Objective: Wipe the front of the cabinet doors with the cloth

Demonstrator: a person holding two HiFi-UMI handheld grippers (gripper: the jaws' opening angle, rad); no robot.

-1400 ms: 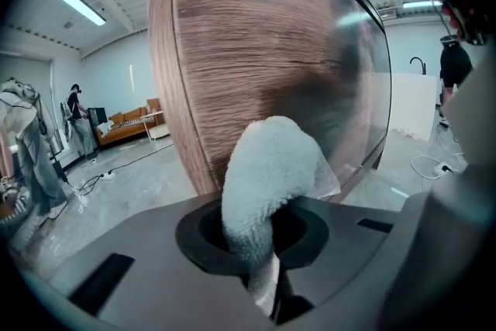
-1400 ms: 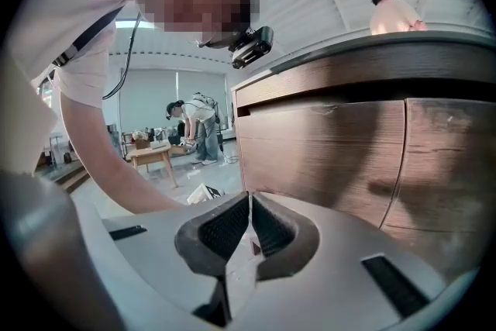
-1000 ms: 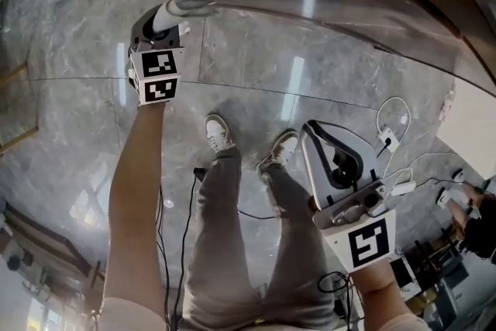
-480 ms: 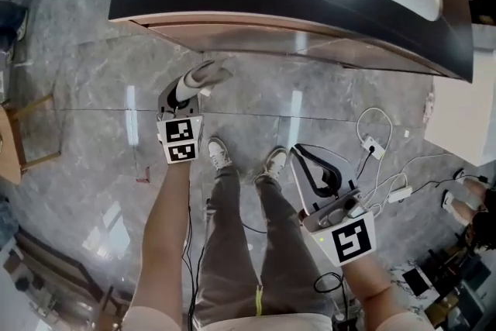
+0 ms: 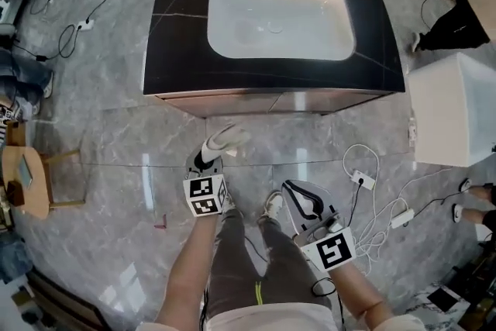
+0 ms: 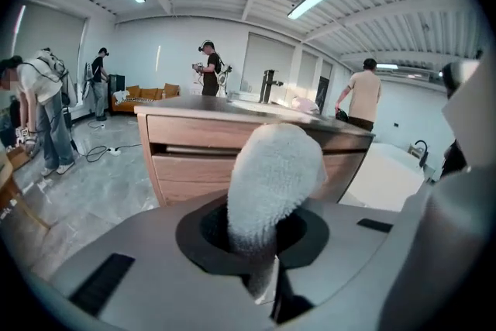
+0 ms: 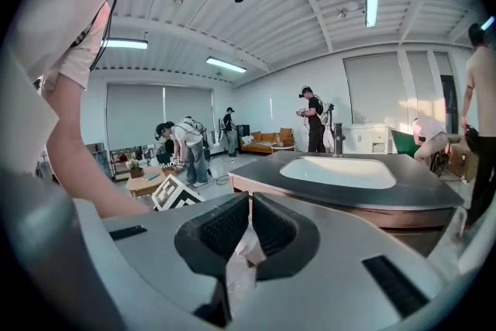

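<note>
Pinches cloth (image 6: pixel 275 170) in left tongs (image 6: pixel 263 244), clear of cabinet doors (image 6: pixel 186 167). Holds right tongs (image 7: pixel 249 225) pressed together, empty. Appears to leave all wiping outstanding.

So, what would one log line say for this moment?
left claw: shut on cloth | cloth: apart from cabinet | right claw: shut, empty

Left gripper (image 6: pixel 260 244) clamped on fluffy white cloth (image 6: pixel 273 178); wooden cabinet (image 6: pixel 201 159) beyond, apart.
</note>
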